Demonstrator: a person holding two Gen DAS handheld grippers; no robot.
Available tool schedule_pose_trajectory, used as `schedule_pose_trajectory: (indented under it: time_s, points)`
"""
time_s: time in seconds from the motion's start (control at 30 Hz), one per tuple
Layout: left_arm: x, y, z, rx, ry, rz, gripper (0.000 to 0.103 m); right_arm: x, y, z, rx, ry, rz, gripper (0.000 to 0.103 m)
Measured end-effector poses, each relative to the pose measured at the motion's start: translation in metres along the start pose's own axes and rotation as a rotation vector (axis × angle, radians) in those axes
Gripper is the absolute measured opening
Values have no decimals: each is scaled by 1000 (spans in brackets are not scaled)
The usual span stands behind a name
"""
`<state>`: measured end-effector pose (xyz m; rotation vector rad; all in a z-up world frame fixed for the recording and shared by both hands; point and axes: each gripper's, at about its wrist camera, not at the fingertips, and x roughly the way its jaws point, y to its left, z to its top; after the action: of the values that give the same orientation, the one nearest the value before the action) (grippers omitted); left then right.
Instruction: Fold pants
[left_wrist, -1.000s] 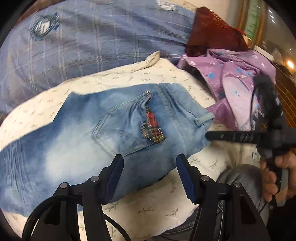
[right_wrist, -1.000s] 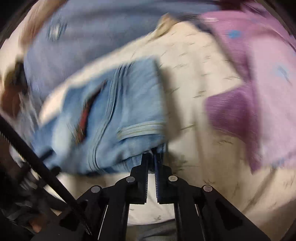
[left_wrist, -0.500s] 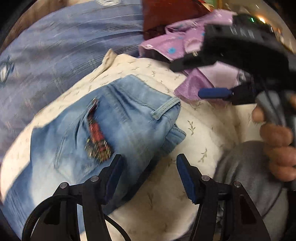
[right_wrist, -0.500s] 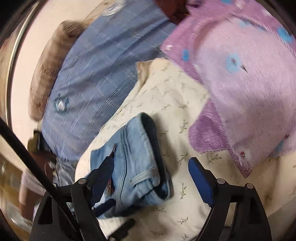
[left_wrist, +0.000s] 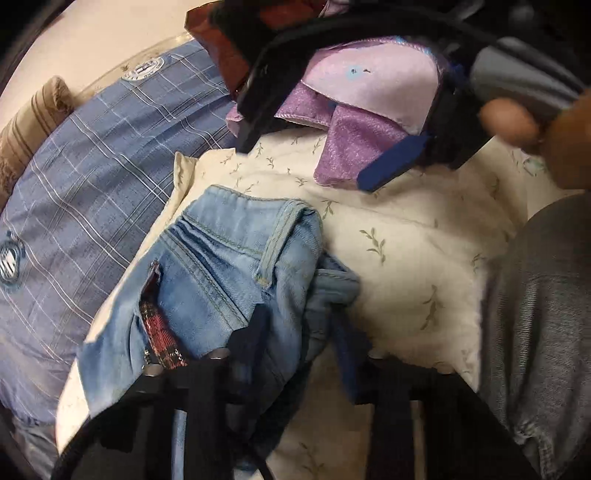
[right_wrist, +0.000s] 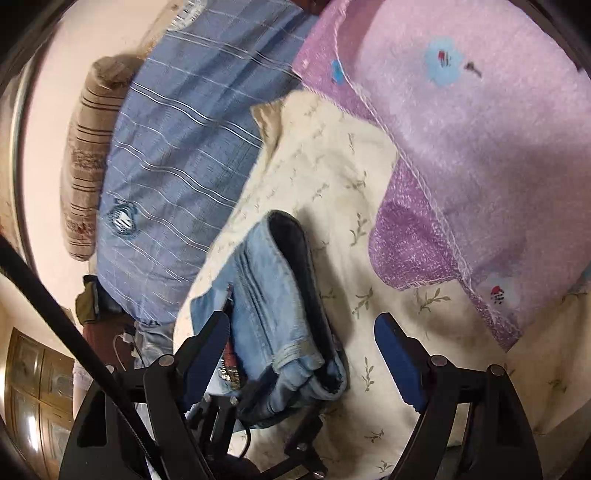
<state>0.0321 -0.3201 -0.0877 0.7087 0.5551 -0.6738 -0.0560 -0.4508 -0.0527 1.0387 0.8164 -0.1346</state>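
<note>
The light blue jeans (left_wrist: 229, 273) lie folded into a thick bundle on a cream leaf-print cloth (left_wrist: 399, 266), back pocket with a red plaid patch up. My left gripper (left_wrist: 299, 332) is open, its fingers astride the bundle's near edge, blurred. In the right wrist view the jeans (right_wrist: 277, 295) show as a narrow stack. My right gripper (right_wrist: 303, 354) is open and empty, held above the bundle. It also shows in the left wrist view (left_wrist: 391, 166) at the top right, above the purple cloth.
A purple flowered blanket (right_wrist: 461, 147) lies to the right. A blue plaid pillow (left_wrist: 92, 192) lies to the left, with a brown striped pillow (right_wrist: 88, 155) behind it. A dark red cloth (left_wrist: 221, 48) is at the back. The person's grey-clad leg (left_wrist: 539, 332) is at the right.
My right gripper opened, let go of the jeans and lifted away. My left gripper moved forward and down over the bundle's near edge.
</note>
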Motion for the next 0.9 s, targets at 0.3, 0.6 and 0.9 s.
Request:
schedule_pose_trajectory:
  time_s: [0.3, 0.6, 0.9]
  points:
    - [-22, 72, 4, -505, -18, -237, 14, 39, 26, 38, 38, 75, 31, 83]
    - [-14, 80, -1, -587, -9, -276, 14, 71, -8, 25, 93, 169, 125, 54]
    - [-15, 92, 7, -751, 38, -304, 14, 58, 41, 12, -198, 60, -29, 8]
